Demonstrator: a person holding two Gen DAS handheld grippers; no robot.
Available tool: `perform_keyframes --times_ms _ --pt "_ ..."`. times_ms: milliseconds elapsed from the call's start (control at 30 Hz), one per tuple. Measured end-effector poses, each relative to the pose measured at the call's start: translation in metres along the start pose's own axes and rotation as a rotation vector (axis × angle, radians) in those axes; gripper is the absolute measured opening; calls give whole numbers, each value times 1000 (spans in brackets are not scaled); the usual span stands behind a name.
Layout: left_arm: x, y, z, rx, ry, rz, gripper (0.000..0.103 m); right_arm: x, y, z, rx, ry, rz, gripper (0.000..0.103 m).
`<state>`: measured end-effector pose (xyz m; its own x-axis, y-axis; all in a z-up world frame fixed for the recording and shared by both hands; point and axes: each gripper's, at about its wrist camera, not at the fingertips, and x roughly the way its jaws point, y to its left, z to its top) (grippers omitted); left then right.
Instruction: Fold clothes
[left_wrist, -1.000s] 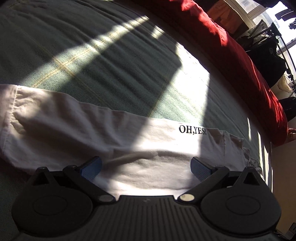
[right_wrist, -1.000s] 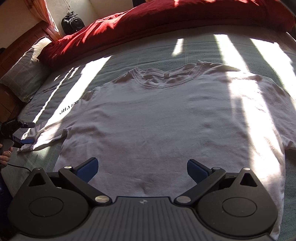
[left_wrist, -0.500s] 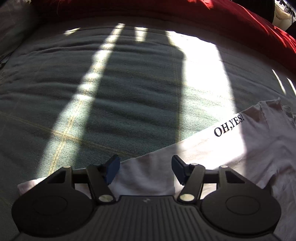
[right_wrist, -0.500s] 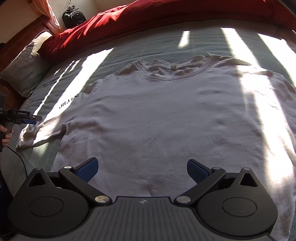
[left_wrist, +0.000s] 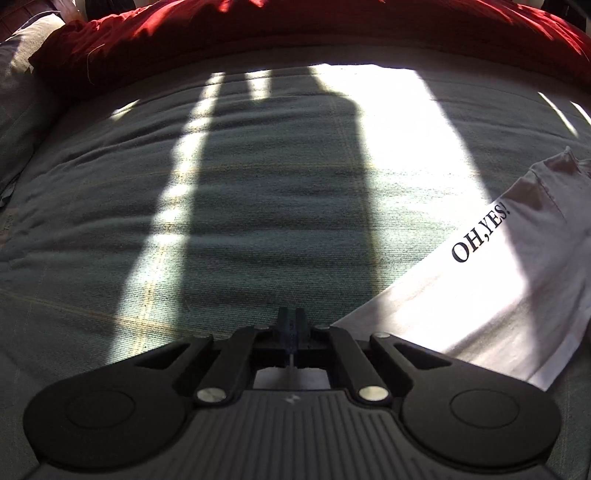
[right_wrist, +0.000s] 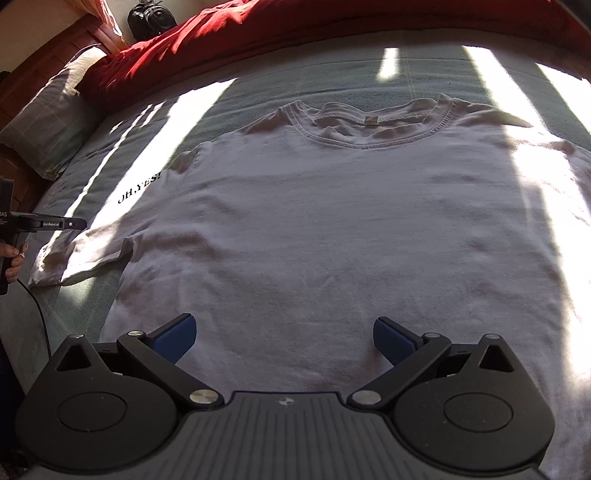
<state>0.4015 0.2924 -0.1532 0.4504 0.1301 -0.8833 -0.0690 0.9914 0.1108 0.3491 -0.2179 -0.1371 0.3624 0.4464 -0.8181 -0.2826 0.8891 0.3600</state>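
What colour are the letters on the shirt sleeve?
Black. The letters on the white T-shirt sleeve show best in the left wrist view.

Left gripper (left_wrist: 291, 325) fingers pressed together; right gripper (right_wrist: 284, 334) fingers spread wide.

Open green bedspread (left_wrist: 258, 206) left of the sleeve (left_wrist: 491, 291); red duvet (left_wrist: 295, 40) probably blocks beyond.

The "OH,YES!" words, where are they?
In both views, the words sit on the white T-shirt's outstretched sleeve, on the green bedspread, near the left gripper.
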Motion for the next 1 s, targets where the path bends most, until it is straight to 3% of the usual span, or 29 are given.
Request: perform_keyframes --times_ms 200,300,367,433,567,700,833,1000 --pt "-26 7 -5 -104 -31 -136 9 -5 10 -1 -35 0 12 103" --pt "-42 0 -11 -123 -3 -154 25 -8 14 0 -37 1 16 103" --pt "-53 -2 -17 -163 24 -184 44 -11 20 -1 -42 0 20 103" --pt "-62 -6 -26 -175 23 -231 50 -14 27 -2 -52 -2 27 103" --pt "-62 -11 -45 -190 41 -200 52 -24 43 -4 -81 -10 50 103" --pt "-48 -3 -70 -276 80 -201 52 -31 53 -5 -128 -18 64 103" --pt "-54 -3 -91 -295 29 -190 53 -24 63 8 -225 -42 119 103" --pt "-74 -16 -93 -236 -104 -101 60 -3 82 42 -399 -79 233 101"
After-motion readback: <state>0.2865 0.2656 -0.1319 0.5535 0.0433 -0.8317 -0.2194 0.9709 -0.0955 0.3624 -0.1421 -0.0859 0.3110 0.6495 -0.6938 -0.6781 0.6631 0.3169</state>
